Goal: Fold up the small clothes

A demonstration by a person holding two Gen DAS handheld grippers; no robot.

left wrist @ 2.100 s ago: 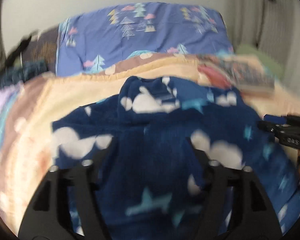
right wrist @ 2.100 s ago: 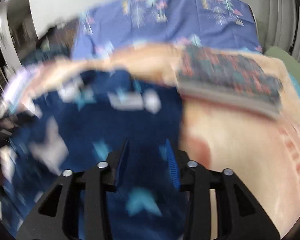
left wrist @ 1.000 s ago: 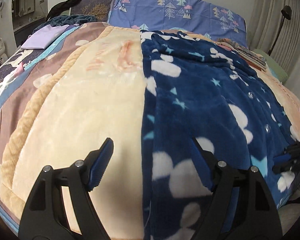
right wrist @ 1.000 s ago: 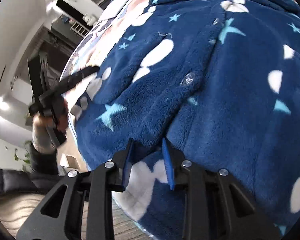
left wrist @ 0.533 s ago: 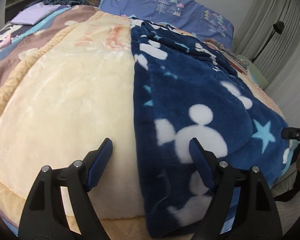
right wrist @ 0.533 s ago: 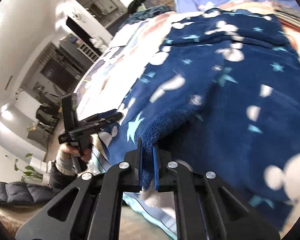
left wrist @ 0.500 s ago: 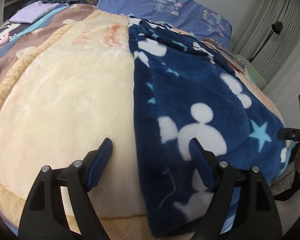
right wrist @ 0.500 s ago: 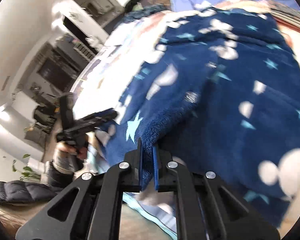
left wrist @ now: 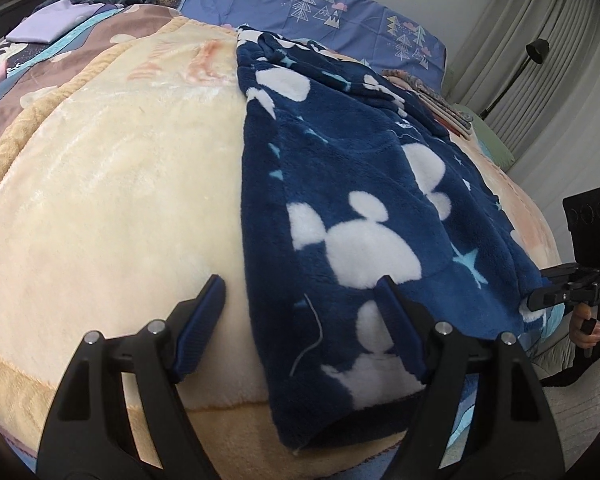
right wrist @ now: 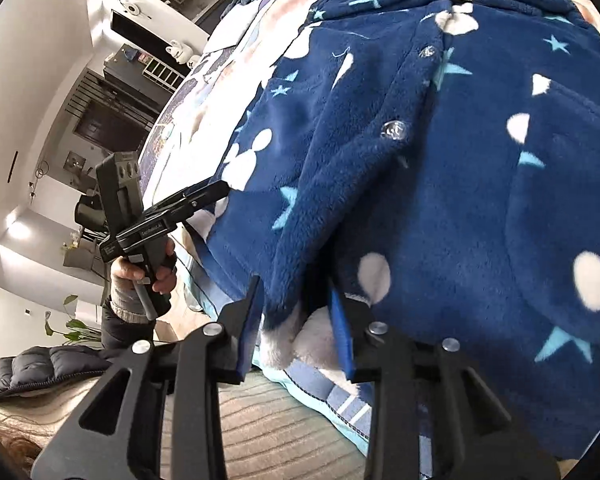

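Navy plush fleece garment (left wrist: 364,200) w/ white blobs sprawls on cream blanket (left wrist: 112,184) at the bed's edge. Soft, floppy, light, so grab hem corners. Left gripper (left wrist: 300,312) closing, wide, pads not pressing; right gripper (right wrist: 296,316) opening, hem between, loose.

Right gripper (right wrist: 296,320), clamped tight on the edge of the blue fleece robe (right wrist: 440,168) half a second ago, now has its jaws opening; the hem hangs between them, pads no longer pinching it. Left gripper (left wrist: 300,316) sits lower and nearer the bed's edge than a second ago, jaws closing slightly, straddling the robe's left edge over the cream blanket (left wrist: 112,184).
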